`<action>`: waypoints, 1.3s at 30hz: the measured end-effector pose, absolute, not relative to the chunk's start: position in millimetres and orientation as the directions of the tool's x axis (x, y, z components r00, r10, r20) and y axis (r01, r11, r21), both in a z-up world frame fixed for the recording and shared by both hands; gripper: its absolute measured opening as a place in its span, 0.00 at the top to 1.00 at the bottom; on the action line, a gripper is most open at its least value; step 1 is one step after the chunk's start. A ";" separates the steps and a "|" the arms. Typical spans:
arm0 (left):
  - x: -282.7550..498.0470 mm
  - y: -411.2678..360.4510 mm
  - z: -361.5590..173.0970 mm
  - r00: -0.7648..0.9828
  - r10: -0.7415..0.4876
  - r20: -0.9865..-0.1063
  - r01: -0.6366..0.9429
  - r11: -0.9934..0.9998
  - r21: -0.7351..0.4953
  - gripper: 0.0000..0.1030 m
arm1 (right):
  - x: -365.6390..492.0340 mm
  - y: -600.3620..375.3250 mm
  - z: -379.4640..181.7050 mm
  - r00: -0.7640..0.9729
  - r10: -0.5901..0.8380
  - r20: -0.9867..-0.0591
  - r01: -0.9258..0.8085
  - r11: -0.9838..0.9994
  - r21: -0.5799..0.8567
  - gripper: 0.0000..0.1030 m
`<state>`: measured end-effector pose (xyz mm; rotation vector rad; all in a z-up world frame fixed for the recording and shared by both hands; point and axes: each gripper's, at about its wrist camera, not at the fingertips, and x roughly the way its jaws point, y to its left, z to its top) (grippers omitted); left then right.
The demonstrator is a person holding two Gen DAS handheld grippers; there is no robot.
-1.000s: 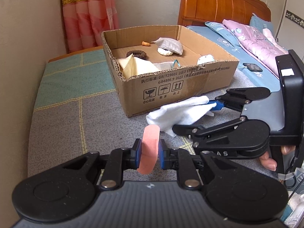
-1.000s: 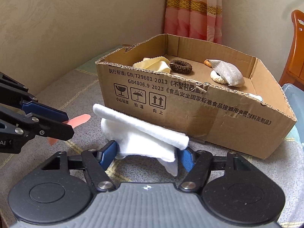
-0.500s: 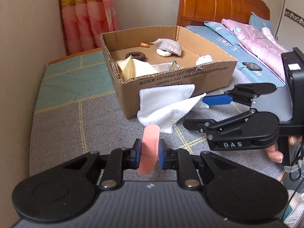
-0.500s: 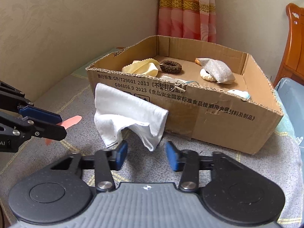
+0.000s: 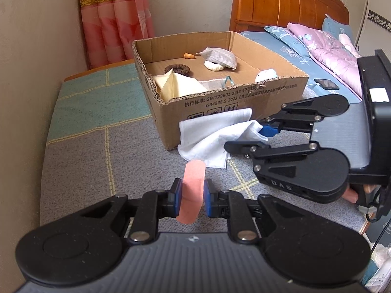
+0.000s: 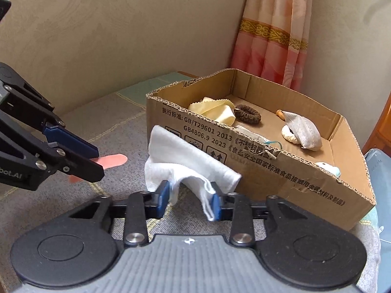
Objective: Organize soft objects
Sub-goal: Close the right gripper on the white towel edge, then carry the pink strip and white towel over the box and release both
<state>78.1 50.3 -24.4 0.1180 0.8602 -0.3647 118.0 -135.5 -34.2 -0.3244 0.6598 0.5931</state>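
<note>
Item: white folded terry cloth point(image 6: 185, 163), lying against the front wall of the brown corrugated cardboard box point(image 6: 281, 171); its near folds hang between the right gripper point(image 6: 189, 196) jaws, which have just been closing, pads touching cloth.
Item: flat pink oblong strip point(image 5: 191, 190), pinched in the left gripper point(image 5: 191, 196).
Handling: gather all layers before lifting over the wall.
Unclear: firmness of the pinch; cloth's underside.
</note>
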 end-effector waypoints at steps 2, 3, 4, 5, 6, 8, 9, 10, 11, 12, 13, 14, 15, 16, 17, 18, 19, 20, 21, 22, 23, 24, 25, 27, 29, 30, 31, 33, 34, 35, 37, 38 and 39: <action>77.9 49.8 -24.2 0.594 -0.266 -0.759 0.362 0.931 -0.043 0.84 | 118.7 -131.2 -36.7 0.648 0.378 -0.661 -0.597 0.791 -0.133 0.81; 77.4 50.4 -23.7 0.594 -0.265 -0.759 0.362 0.931 -0.042 0.84 | 117.6 -131.7 -36.4 0.651 0.375 -0.660 -0.594 0.793 -0.135 0.91; 77.2 50.4 -23.2 0.595 -0.265 -0.759 0.363 0.931 -0.041 0.84 | 116.3 -132.9 -35.6 0.650 0.378 -0.660 -0.595 0.793 -0.132 0.96; 77.3 50.3 -22.7 0.596 -0.264 -0.758 0.362 0.931 -0.040 0.84 | 114.8 -134.1 -34.9 0.648 0.378 -0.661 -0.597 0.791 -0.133 0.96; 77.2 49.8 -21.8 0.597 -0.263 -0.758 0.361 0.932 -0.038 0.84 | 112.9 -135.2 -34.0 0.651 0.375 -0.660 -0.597 0.790 -0.139 0.96; 76.2 48.8 -20.0 0.599 -0.261 -0.757 0.362 0.931 -0.035 0.84 | 108.5 -138.4 -32.2 0.653 0.371 -0.660 -0.598 0.788 -0.149 0.96; 75.2 48.1 -18.8 0.600 -0.262 -0.756 0.364 0.931 -0.034 0.84 | 107.1 -140.5 -30.9 0.655 0.369 -0.659 -0.596 0.789 -0.151 0.96; 74.6 47.4 -18.0 0.601 -0.262 -0.755 0.366 0.930 -0.032 0.84 | 105.8 -142.3 -29.4 0.656 0.369 -0.659 -0.595 0.790 -0.150 0.96; 73.5 46.6 -16.6 0.603 -0.261 -0.754 0.367 0.930 -0.029 0.84 | 104.5 -144.3 -28.1 0.656 0.370 -0.658 -0.595 0.790 -0.148 0.96; 72.5 45.7 -15.4 0.604 -0.259 -0.754 0.367 0.930 -0.025 0.84 | 103.4 -145.7 -26.1 0.658 0.369 -0.657 -0.593 0.791 -0.149 0.96; 71.4 44.9 -13.9 0.607 -0.258 -0.752 0.368 0.930 -0.022 0.84 | 102.4 -146.9 -24.0 0.659 0.371 -0.654 -0.592 0.792 -0.148 0.96; 70.3 44.3 -12.5 0.609 -0.257 -0.750 0.368 0.930 -0.020 0.84 | 100.5 -148.3 -21.5 0.660 0.374 -0.652 -0.594 0.791 -0.147 0.96; 68.9 43.9 -11.0 0.611 -0.256 -0.749 0.369 0.929 -0.017 0.84 | 98.3 -149.4 -18.9 0.661 0.377 -0.649 -0.595 0.790 -0.147 0.96; 68.0 43.4 -9.4 0.614 -0.253 -0.748 0.368 0.930 -0.013 0.84 | 95.8 -150.4 -16.1 0.664 0.381 -0.644 -0.596 0.789 -0.149 0.96; 67.0 43.0 -7.9 0.617 -0.251 -0.746 0.366 0.930 -0.010 0.84 | 93.3 -151.8 -13.1 0.664 0.385 -0.641 -0.599 0.787 -0.148 0.96; 66.4 42.3 -5.9 0.618 -0.249 -0.746 0.366 0.931 -0.007 0.84 | 90.6 -153.1 -9.6 0.667 0.389 -0.636 -0.601 0.785 -0.150 0.96; 66.1 41.6 -3.8 0.620 -0.247 -0.745 0.365 0.931 -0.005 0.84 | 88.2 -154.3 -6.0 0.670 0.392 -0.630 -0.602 0.784 -0.153 0.96; 65.4 41.2 -1.7 0.622 -0.245 -0.744 0.364 0.931 -0.002 0.84 | 85.6 -155.7 -2.3 0.674 0.395 -0.624 -0.603 0.782 -0.155 0.96; 65.0 40.5 0.6 0.625 -0.241 -0.743 0.363 0.932 0.003 0.84 | 82.8 -157.1 1.9 0.677 0.400 -0.618 -0.604 0.782 -0.156 0.96; 64.7 40.0 3.0 0.628 -0.237 -0.741 0.362 0.932 0.008 0.84 | 80.2 -158.9 6.4 0.681 0.404 -0.611 -0.604 0.781 -0.156 0.96; 64.3 39.4 5.4 0.632 -0.235 -0.738 0.361 0.932 0.012 0.84 | 77.4 -161.3 11.4 0.683 0.410 -0.604 -0.606 0.780 -0.155 0.96; 64.6 38.4 8.4 0.636 -0.233 -0.735 0.362 0.932 0.018 0.84 | 74.5 -164.0 16.9 0.687 0.417 -0.596 -0.607 0.780 -0.154 0.96; 64.8 37.4 11.1 0.640 -0.230 -0.733 0.363 0.931 0.024 0.84 | 71.4 -167.0 22.2 0.692 0.421 -0.586 -0.606 0.780 -0.155 0.96; 66.2 35.1 17.6 0.648 -0.228 -0.727 0.366 0.930 0.034 0.84 | 66.7 -173.1 34.1 0.705 0.428 -0.565 -0.602 0.783 -0.159 0.96; 68.3 33.6 24.8 0.657 -0.235 -0.717 0.373 0.927 0.038 0.84 | 63.3 -179.3 45.6 0.720 0.432 -0.543 -0.594 0.788 -0.162 0.96; 70.4 32.6 29.0 0.663 -0.237 -0.710 0.376 0.926 0.042 0.84 | 62.3 -182.3 51.2 0.726 0.434 -0.534 -0.591 0.790 -0.163 0.96; 73.2 31.0 33.0 0.668 -0.237 -0.705 0.378 0.925 0.047 0.84 | 62.5 -185.4 57.5 0.736 0.432 -0.521 -0.584 0.794 -0.166 0.96; 79.3 27.6 41.7 0.683 -0.235 -0.692 0.382 0.922 0.064 0.84 | 64.0 -191.4 68.2 0.752 0.432 -0.498 -0.573 0.802 -0.168 0.96; 82.8 25.9 45.8 0.690 -0.235 -0.684 0.386 0.919 0.073 0.84 | 66.1 -193.8 72.5 0.756 0.434 -0.490 -0.568 0.807 -0.163 0.96; 87.1 24.4 49.6 0.697 -0.236 -0.678 0.388 0.918 0.080 0.84 | 69.5 -196.4 77.5 0.763 0.434 -0.479 -0.561 0.813 -0.158 0.96; 99.6 21.9 55.8 0.708 -0.232 -0.667 0.392 0.915 0.098 0.84 | 77.9 -199.6 84.8 0.783 0.423 -0.456 -0.541 0.824 -0.166 0.96; 106.3 20.3 58.2 0.712 -0.230 -0.664 0.394 0.913 0.107 0.83 | 83.0 -200.8 87.4 0.795 0.414 -0.444 -0.529 0.831 -0.172 0.96; 114.7 18.6 60.1 0.715 -0.225 -0.662 0.393 0.913 0.114 0.83 | 90.1 -202.4 90.5 0.803 0.406 -0.437 -0.517 0.838 -0.172 0.96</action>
